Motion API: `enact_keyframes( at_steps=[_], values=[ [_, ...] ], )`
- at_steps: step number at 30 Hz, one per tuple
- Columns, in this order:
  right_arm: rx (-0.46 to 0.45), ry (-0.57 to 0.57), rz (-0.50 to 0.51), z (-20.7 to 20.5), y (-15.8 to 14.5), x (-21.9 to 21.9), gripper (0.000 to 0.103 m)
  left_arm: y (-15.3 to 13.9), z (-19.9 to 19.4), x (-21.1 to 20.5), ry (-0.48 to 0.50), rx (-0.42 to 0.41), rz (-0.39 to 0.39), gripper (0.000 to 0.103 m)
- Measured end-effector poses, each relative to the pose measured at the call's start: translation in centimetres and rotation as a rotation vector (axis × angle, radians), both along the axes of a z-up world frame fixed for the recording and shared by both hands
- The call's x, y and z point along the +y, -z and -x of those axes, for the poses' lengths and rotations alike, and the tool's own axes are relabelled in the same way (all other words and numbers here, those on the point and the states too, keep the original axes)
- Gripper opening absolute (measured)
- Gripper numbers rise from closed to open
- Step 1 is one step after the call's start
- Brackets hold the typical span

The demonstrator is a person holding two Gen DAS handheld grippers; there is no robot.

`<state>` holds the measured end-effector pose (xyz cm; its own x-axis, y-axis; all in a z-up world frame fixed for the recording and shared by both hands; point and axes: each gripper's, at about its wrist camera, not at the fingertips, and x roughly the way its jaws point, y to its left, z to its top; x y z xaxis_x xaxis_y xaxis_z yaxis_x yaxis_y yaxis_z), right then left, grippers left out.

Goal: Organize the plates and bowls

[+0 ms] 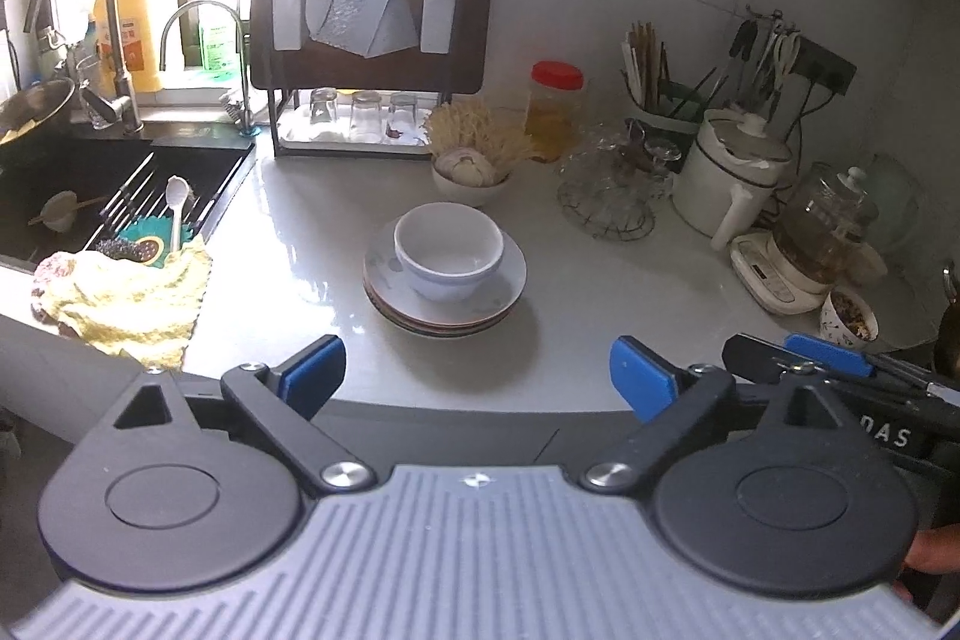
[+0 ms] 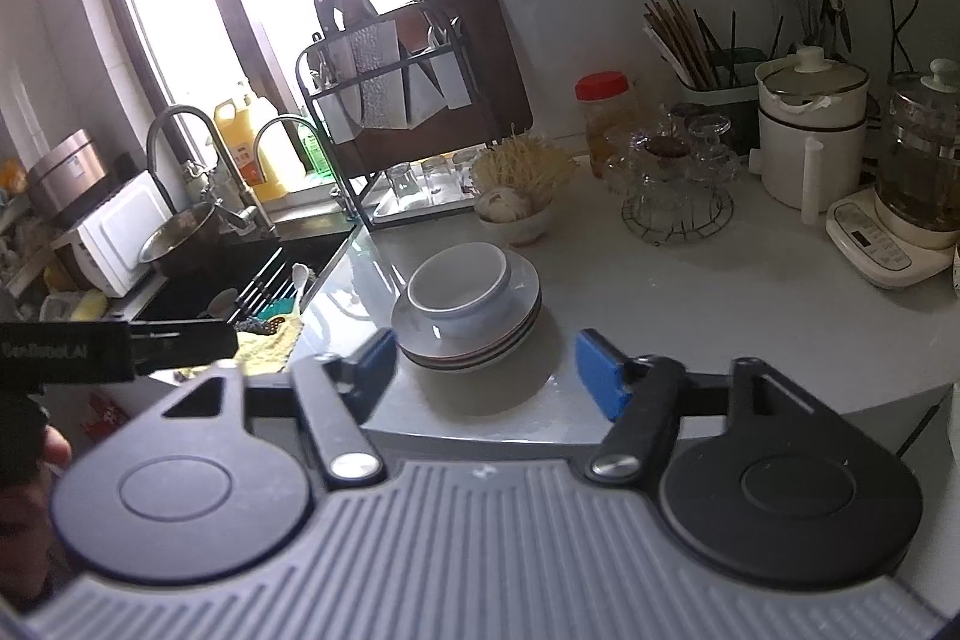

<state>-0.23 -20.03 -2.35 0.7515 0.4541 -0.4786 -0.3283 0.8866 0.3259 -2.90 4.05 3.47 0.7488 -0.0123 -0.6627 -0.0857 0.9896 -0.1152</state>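
with both the left gripper [image 1: 477,376] and right gripper [image 2: 486,370] spread wide and empty, a clumsy nudge could slide the bowl [image 1: 449,247] off the plates [image 1: 444,298].

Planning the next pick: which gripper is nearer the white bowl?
Right, slightly. The right gripper hovers just short of the plate stack under the white bowl; the left gripper hangs farther back.

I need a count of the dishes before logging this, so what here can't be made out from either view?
- Plate stack: in both views only the rim edges show beneath the top plate, so there is no exact count.
- White bowl: whether a second bowl nests under it is unclear; its own wall hides that.
- Sink: dark, cut off by the left wrist frame's edge.
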Motion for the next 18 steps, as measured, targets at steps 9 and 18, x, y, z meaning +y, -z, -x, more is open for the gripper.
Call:
enact_keyframes(
  at_steps=[9,18],
  values=[
    [-0.001,-0.015,0.018,-0.19,-0.07,-0.11,0.082,0.20,0.21,-0.35,-0.028,0.011,-0.014,0.098],
    [-0.005,-0.009,0.032,-0.77,-0.38,-0.36,0.103,0.17,-0.01,-0.30,-0.061,0.002,-0.019,0.098]
  ],
)
